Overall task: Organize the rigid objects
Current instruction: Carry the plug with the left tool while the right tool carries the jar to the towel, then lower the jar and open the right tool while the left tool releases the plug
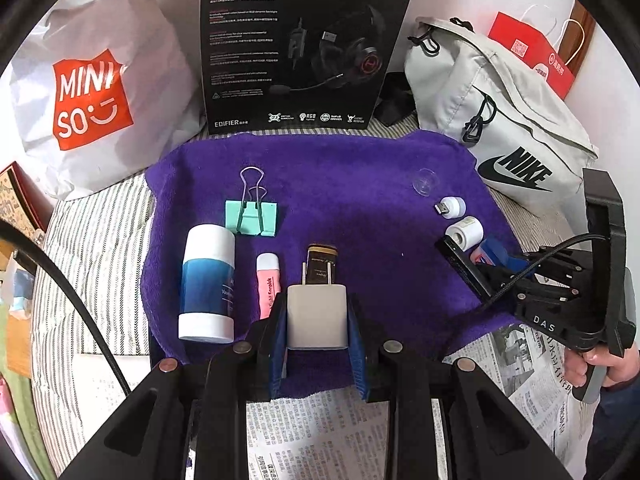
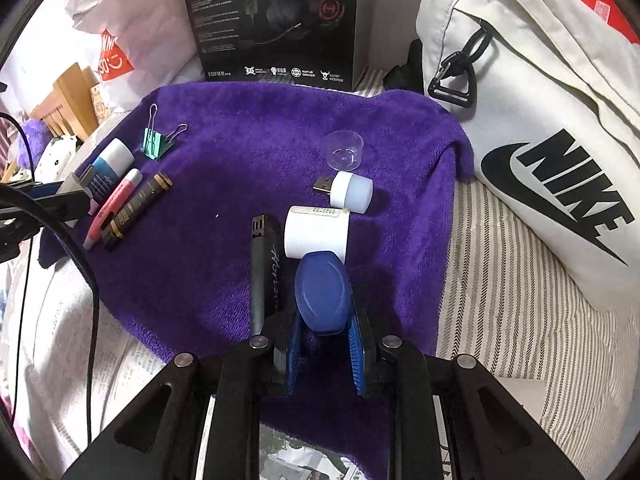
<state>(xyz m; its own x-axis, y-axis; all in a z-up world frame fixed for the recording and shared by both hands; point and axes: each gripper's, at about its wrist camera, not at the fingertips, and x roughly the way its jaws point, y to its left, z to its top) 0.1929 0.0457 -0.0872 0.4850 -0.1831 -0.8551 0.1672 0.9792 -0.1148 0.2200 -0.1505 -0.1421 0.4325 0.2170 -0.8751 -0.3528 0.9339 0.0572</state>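
Observation:
On the purple towel, my left gripper is shut on a white plug adapter with prongs pointing away, next to a pink tube, a blue-white stick, a black-gold tube and a mint binder clip. My right gripper is shut on a blue oval object, beside a white cylinder, a black pen-like stick, a white USB light and a clear cap.
A black Edifier headset box stands behind the towel, a Miniso bag at back left, a white Nike bag at right. Newspaper lies under the near edge on a striped sheet. A cable hangs left.

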